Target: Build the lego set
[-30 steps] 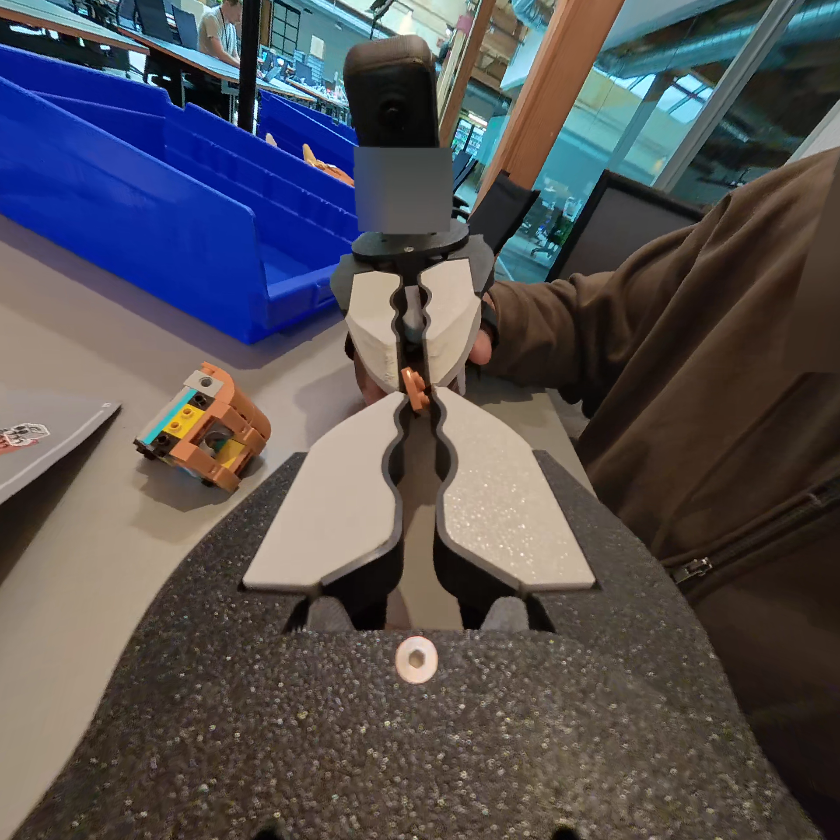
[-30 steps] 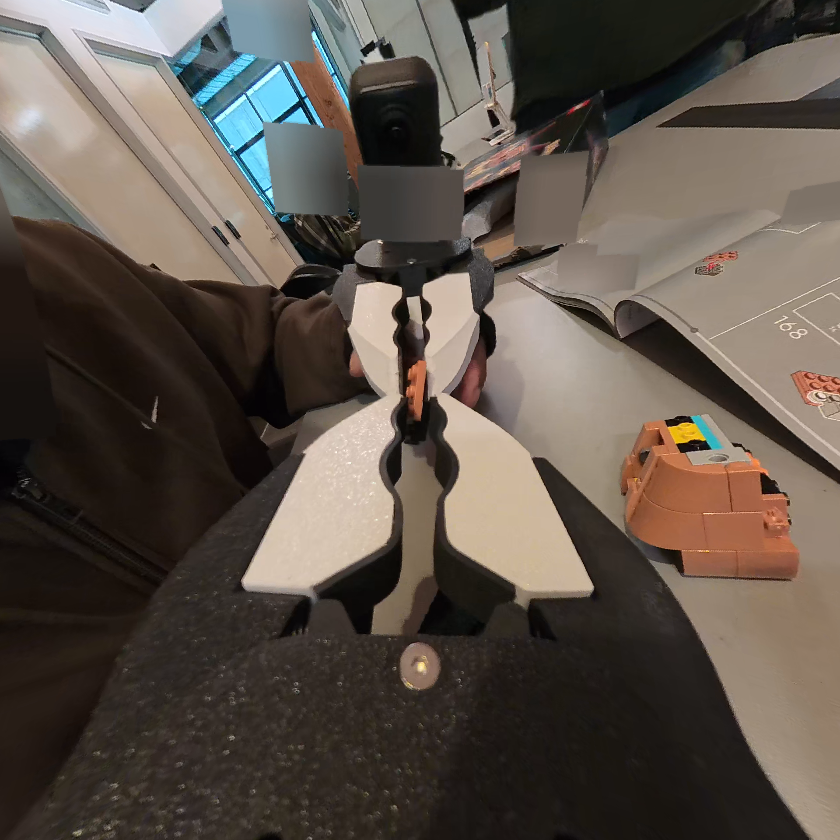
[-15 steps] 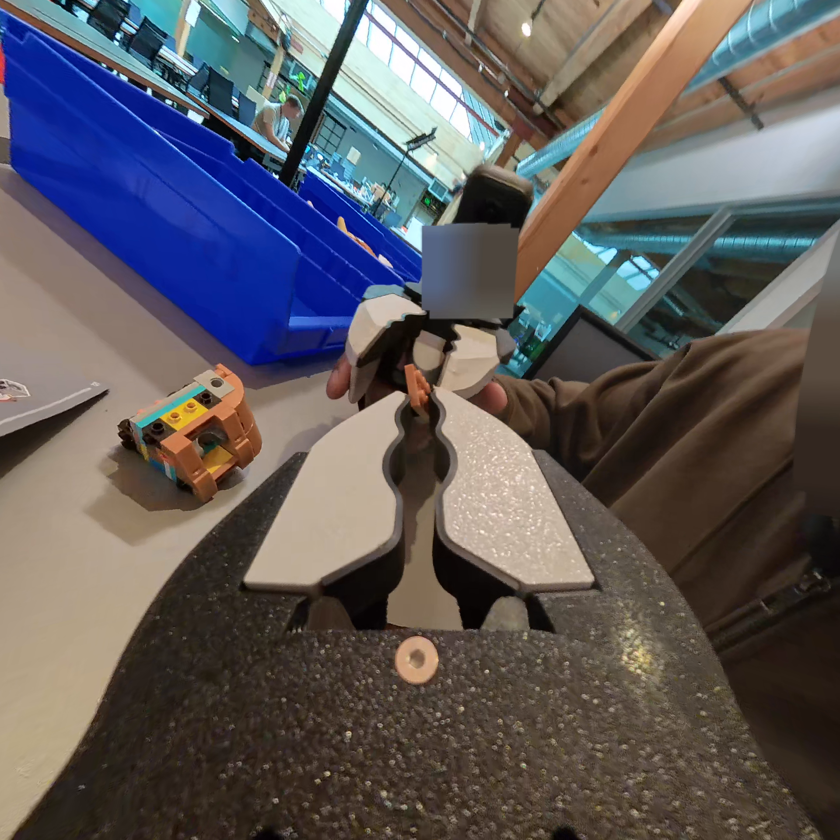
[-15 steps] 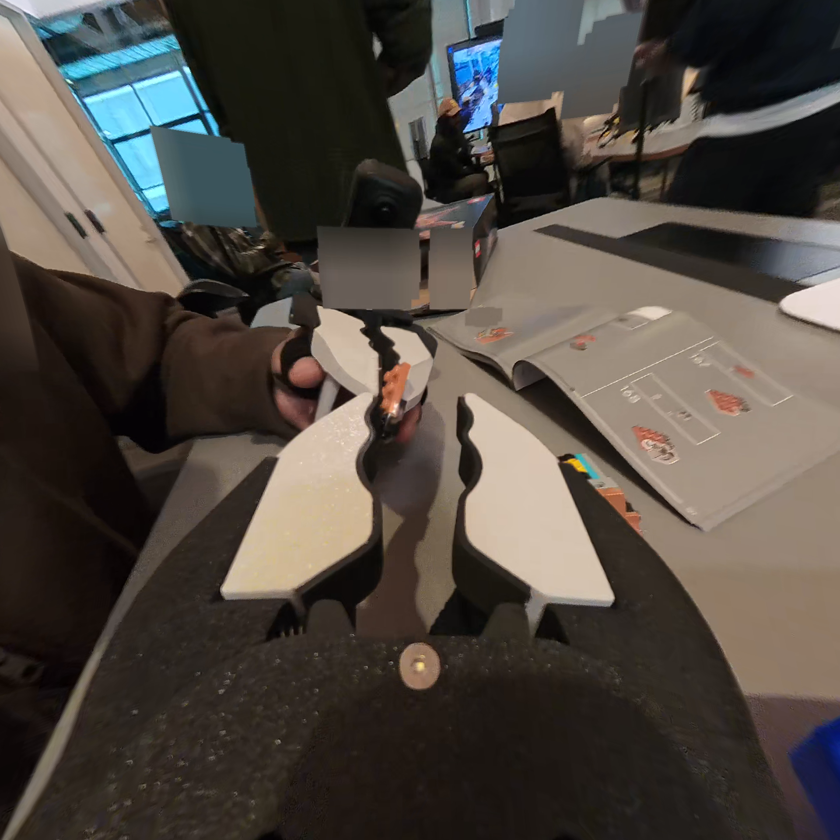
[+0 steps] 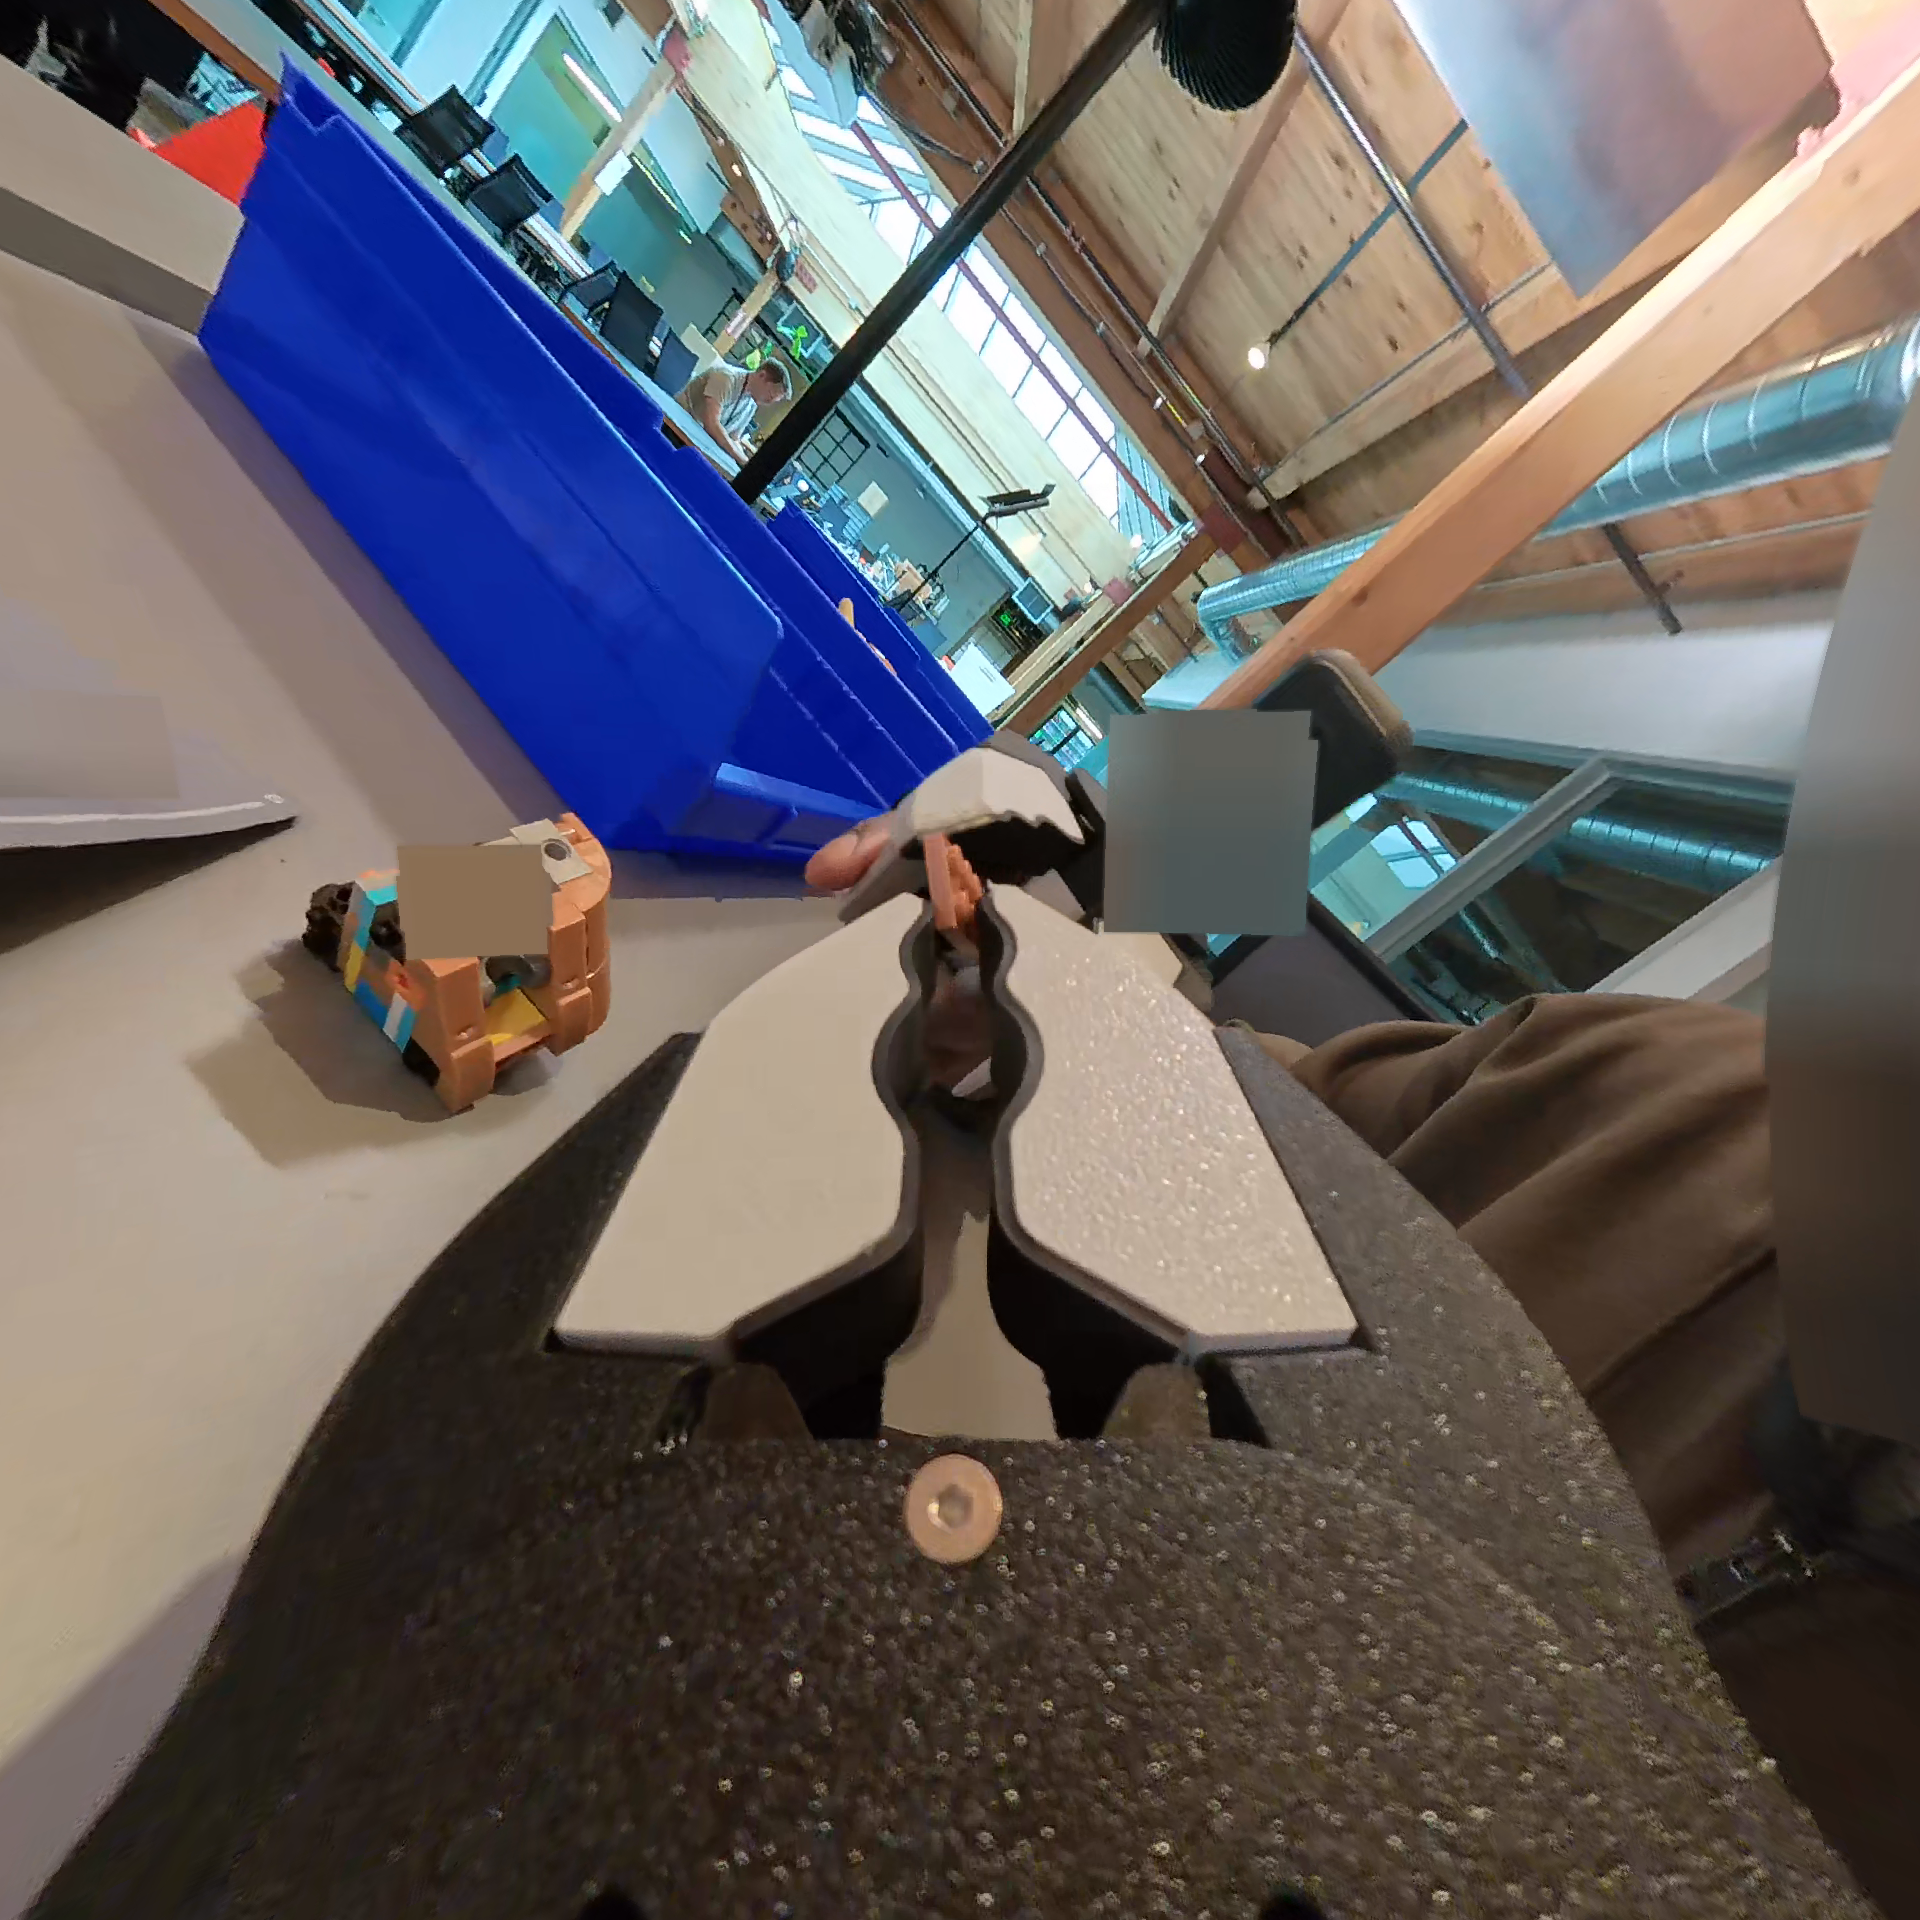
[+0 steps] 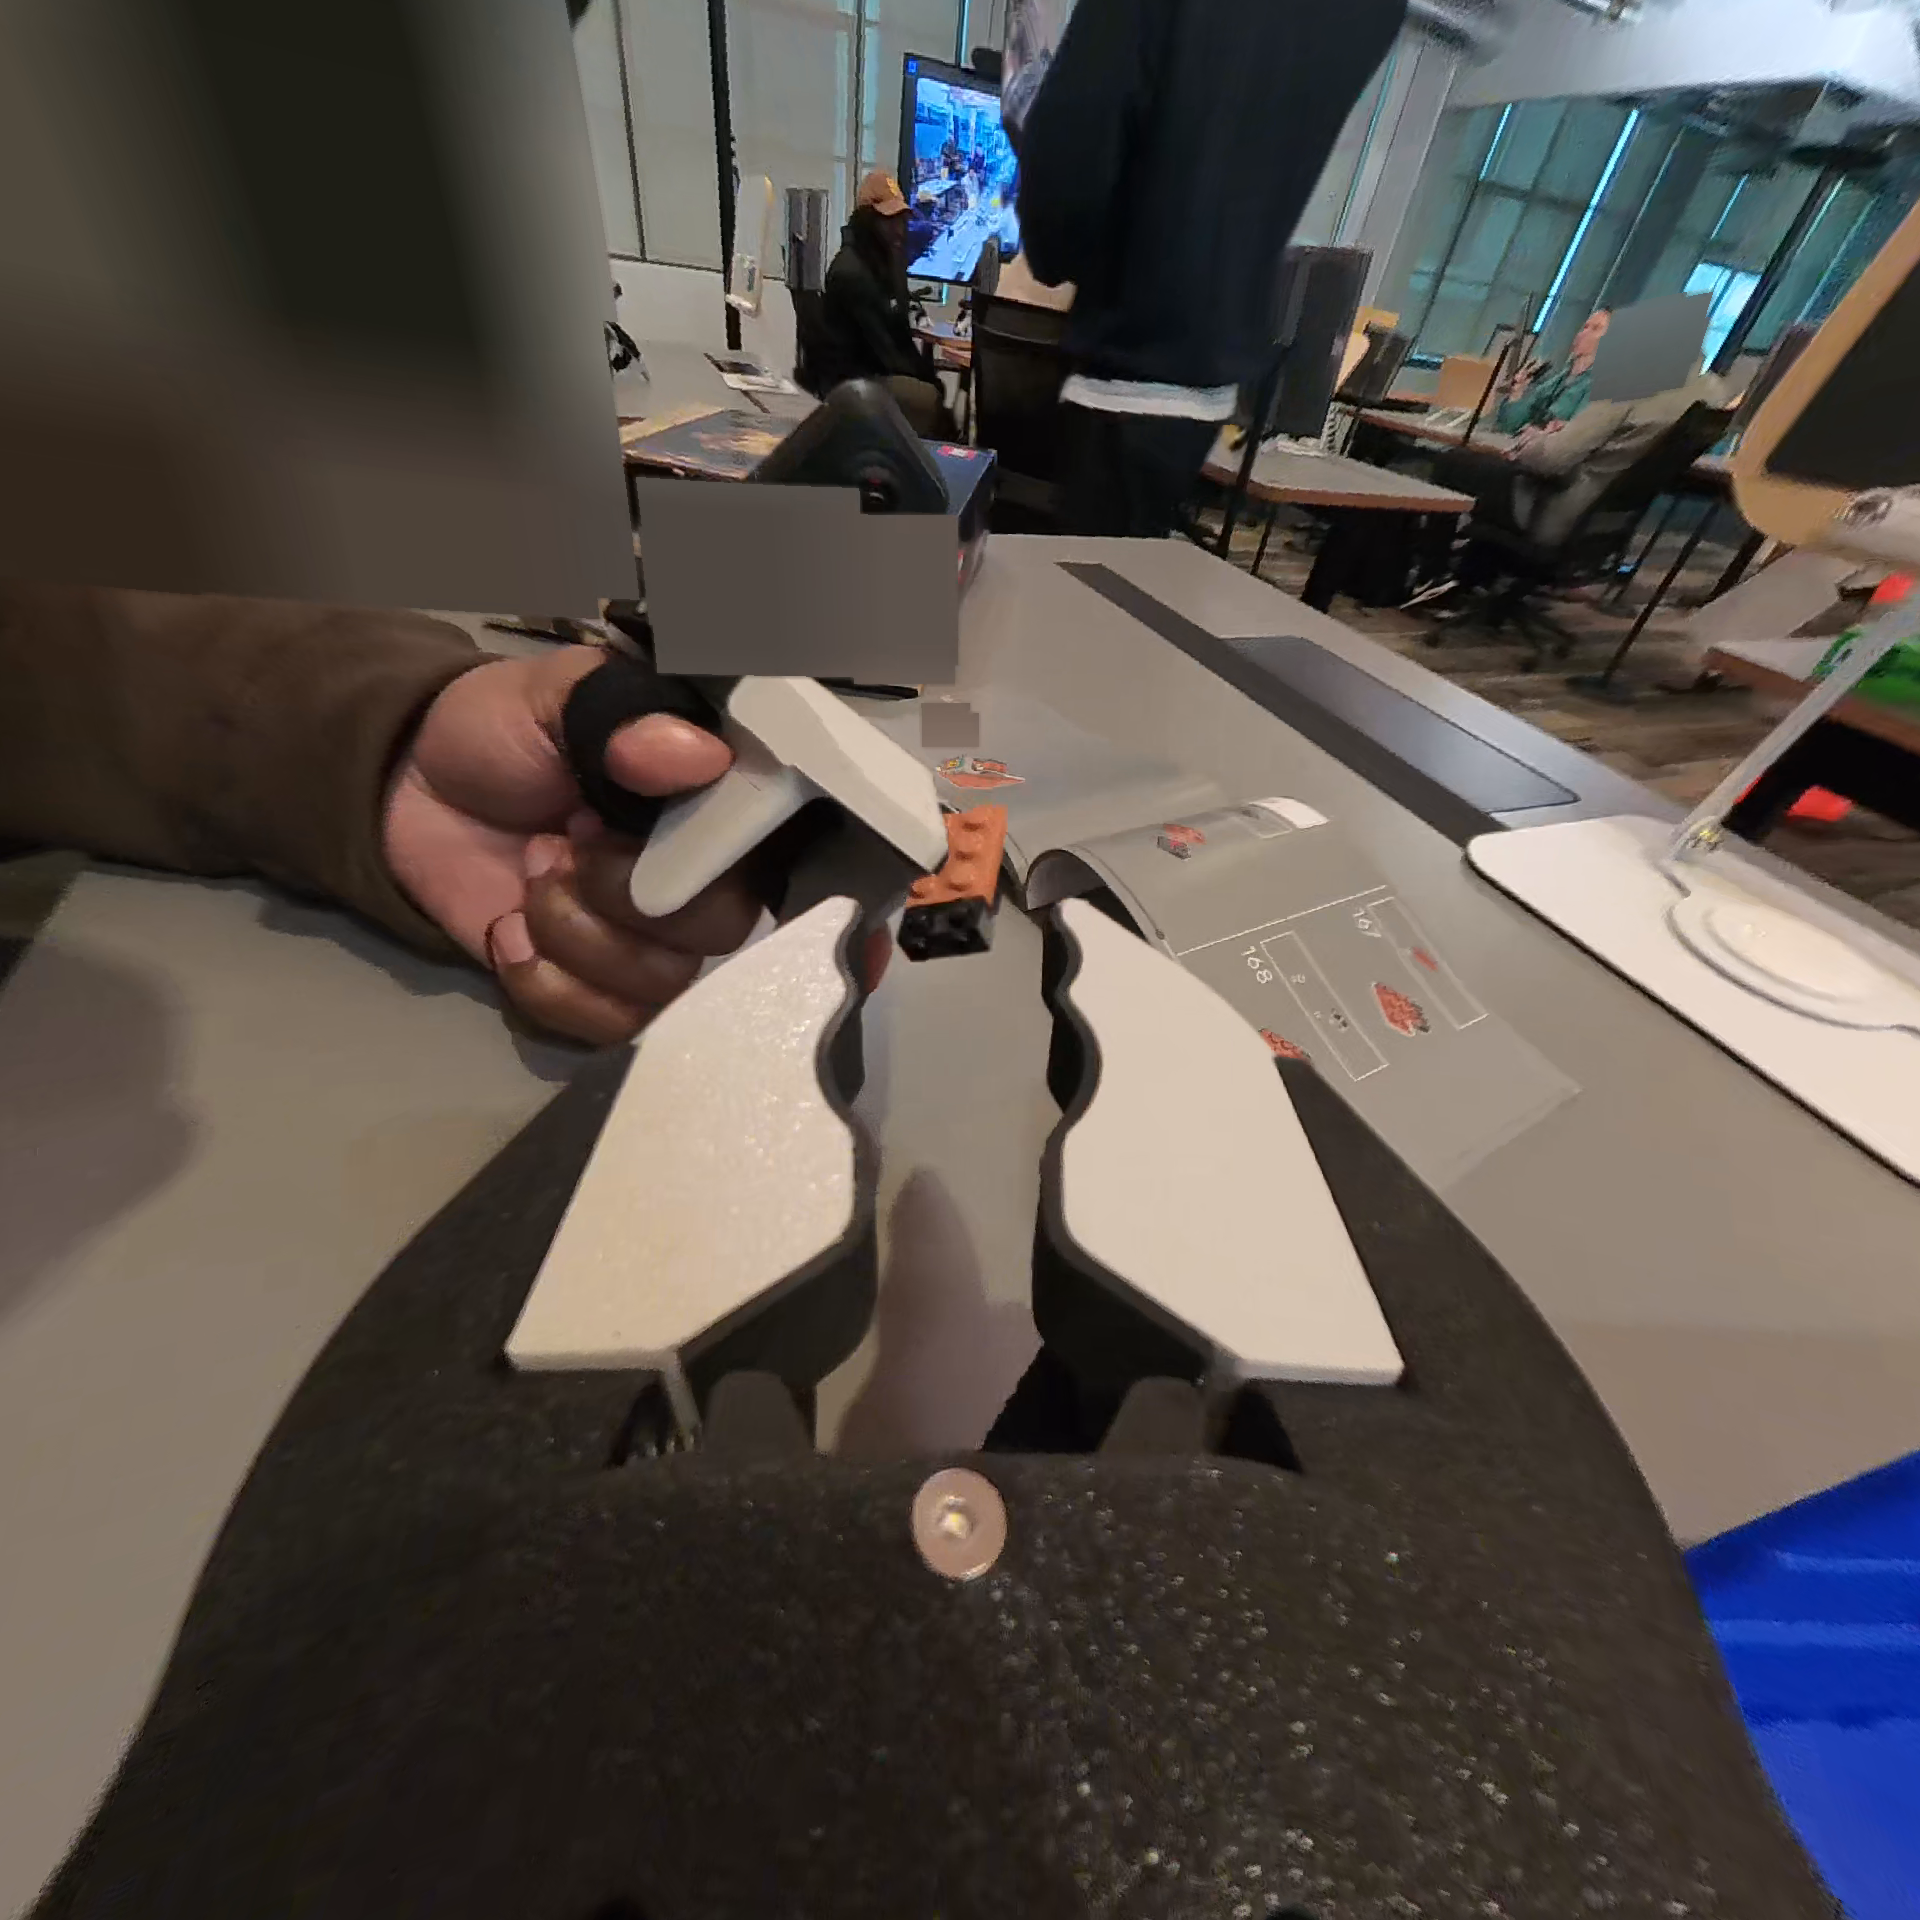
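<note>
My left gripper is shut on a small orange plate with a black brick under it, held above the table. In the right wrist view the same piece sticks out of the left gripper's tip, which a hand holds. My right gripper is open and empty, its fingers on either side of the piece without touching it. It also shows in the left wrist view, just beyond the piece. The part-built orange lego model lies on the grey table to the left.
A row of blue bins stands behind the model; a blue corner shows at the lower right. An open instruction booklet lies ahead. A white stand base sits to the right. The holder's brown sleeve is close. The grippers are tip to tip, or close to it.
My right gripper has opened, let go of the small piece and swung away to the side. My left gripper keeps hold of the piece and has tilted.
</note>
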